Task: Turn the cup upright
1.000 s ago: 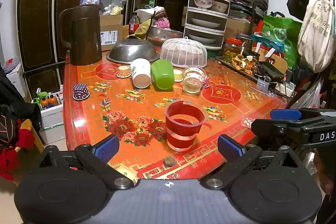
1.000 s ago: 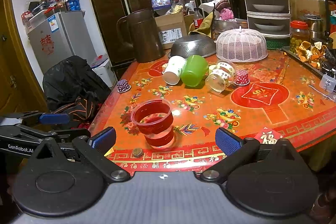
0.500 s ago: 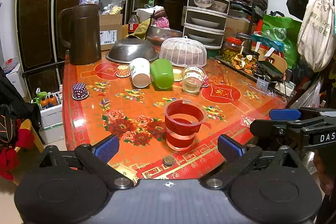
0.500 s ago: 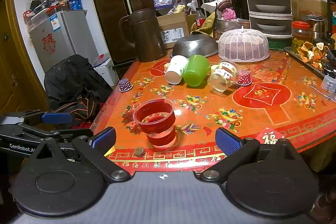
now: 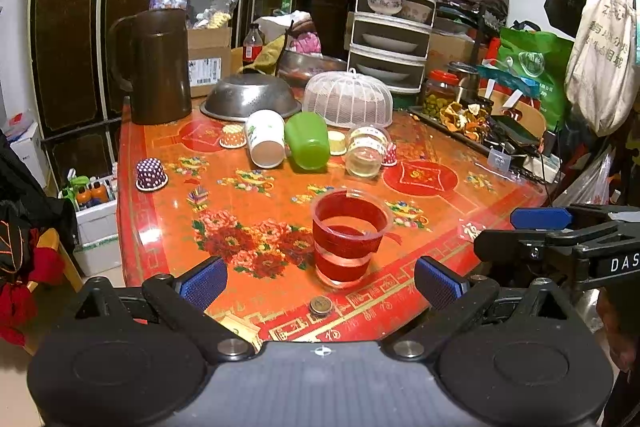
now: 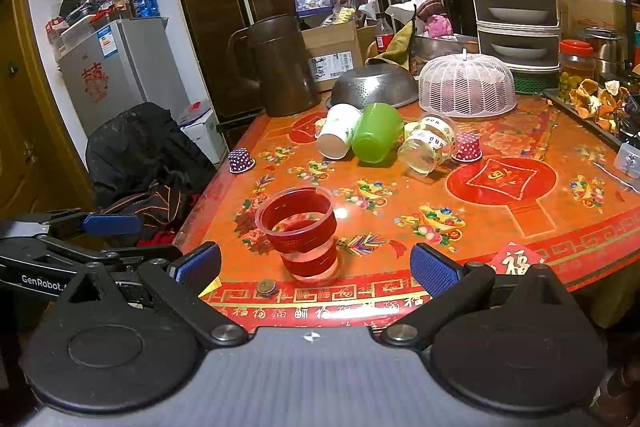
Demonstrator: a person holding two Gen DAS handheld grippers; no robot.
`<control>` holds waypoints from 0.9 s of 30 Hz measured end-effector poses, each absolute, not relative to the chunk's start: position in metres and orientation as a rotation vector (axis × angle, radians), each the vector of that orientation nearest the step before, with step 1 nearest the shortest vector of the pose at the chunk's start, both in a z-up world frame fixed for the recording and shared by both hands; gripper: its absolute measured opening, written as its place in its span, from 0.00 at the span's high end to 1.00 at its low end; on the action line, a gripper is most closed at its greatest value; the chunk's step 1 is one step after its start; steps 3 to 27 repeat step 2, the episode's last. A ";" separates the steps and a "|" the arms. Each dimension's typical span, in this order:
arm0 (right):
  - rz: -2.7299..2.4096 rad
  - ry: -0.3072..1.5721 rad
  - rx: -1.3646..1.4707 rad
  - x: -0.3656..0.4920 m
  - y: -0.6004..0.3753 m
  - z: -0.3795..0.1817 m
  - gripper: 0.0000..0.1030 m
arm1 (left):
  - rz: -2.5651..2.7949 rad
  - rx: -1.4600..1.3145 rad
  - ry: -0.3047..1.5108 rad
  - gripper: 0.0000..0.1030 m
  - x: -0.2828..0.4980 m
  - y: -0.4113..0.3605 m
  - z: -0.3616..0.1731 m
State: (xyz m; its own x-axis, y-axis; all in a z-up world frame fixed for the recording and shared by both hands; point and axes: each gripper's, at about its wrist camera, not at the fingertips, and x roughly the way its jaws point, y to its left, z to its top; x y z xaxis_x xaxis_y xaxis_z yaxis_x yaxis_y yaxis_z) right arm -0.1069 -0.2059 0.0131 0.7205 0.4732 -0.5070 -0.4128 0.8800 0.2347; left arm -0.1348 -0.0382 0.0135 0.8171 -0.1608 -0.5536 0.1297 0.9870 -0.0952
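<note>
Nearest to us, both grippers hang off the counter's front edge with nothing between their blue pads: our left gripper (image 5: 320,277) is spread wide, and our right gripper (image 6: 316,267) is spread just as wide. Each also shows in the other's view, off to the side and clear of the counter (image 5: 248,223).

Just ahead of the pads sits a coin (image 5: 320,305), and right behind it a clear cup with a red band (image 5: 349,235) stands mouth-up near the front edge. We judge that one needs no turning.

Farther back, in a row across the middle, lie the cups that do: a white paper cup (image 5: 265,138) on its side touching a green cup (image 5: 307,140), also on its side, and a clear taped cup (image 5: 366,151) tipped over beside them.

For the next reach, we would pick one lying cup, likely an end of the row so the neighbours stay put. We carry the gripper over the red-banded cup rather than through it, close on the wall near the rim, and rotate the wrist until the base faces down before letting go. The green and white cups touch, so nudging one may roll the other.
</note>
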 end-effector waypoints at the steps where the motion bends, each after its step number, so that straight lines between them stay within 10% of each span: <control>1: 0.495 0.587 0.108 -0.106 -0.205 0.012 0.01 | -0.147 -0.050 0.586 0.02 -0.135 -0.038 0.014; 27: 0.501 0.577 0.108 -0.106 -0.204 0.010 0.01 | -0.136 -0.045 0.575 0.02 -0.134 -0.037 0.015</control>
